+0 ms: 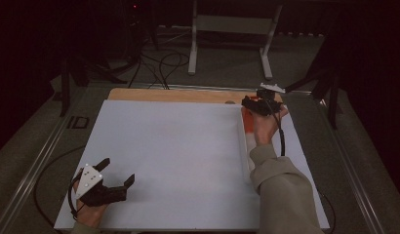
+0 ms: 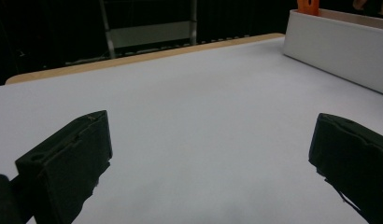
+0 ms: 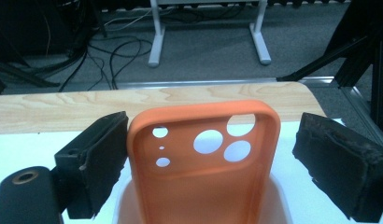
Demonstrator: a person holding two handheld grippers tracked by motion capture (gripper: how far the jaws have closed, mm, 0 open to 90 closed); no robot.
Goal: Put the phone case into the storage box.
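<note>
Black tongs, grey plates, olive sleeve

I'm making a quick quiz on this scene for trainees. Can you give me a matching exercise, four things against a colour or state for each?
Things:
1. phone case
2. left tool
3. box
4. table edge strip

Descriptions:
a. light wood
b. orange, with round cutouts, standing upright
c. white, long and narrow, at the right side of the table
d. open, with nothing between its jaws, low over the white surface

Pairs: 1-b, 2-d, 3-c, 4-a

The phone case stands in the box, between the open jaws of the right tool.
</note>
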